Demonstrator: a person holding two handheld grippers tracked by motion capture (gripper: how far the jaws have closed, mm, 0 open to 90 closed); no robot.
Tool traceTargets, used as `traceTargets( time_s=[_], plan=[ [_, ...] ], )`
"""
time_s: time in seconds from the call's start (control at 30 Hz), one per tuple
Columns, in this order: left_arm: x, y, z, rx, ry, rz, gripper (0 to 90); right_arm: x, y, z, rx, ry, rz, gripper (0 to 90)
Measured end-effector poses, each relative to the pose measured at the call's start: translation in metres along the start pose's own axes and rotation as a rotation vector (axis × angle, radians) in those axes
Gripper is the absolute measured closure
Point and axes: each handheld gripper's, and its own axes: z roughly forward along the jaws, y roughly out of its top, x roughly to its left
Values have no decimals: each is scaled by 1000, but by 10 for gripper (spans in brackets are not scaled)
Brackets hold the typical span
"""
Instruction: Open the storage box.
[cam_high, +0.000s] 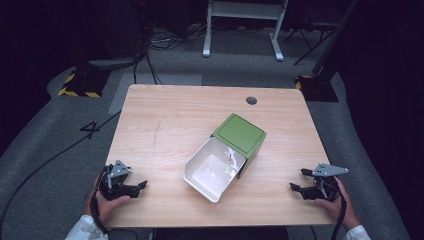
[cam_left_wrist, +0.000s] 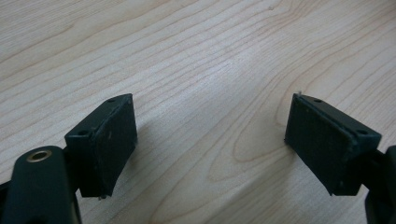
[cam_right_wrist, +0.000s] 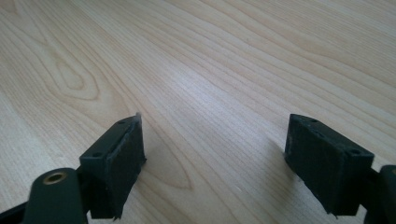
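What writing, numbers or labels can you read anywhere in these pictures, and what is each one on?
"4": a dark mark shaped like this numeral on the grey floor left of the table.
Green box: no readable text on its top.
White tray drawn out of it: no lettering; the small thing inside is too small to read.
Left gripper and right gripper: no text on the black pads.
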Motion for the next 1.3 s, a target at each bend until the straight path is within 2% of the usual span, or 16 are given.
traceTargets(
  time_s=[0.33, 1.3],
  plan=[
    [0, 0, 1, -1, -1, -3, 170, 1, 0, 0, 1, -12, -1, 187],
    [1, 2, 2, 0, 9, -12, 171, 1, 0, 0, -1, -7, -4, 197]
  ],
)
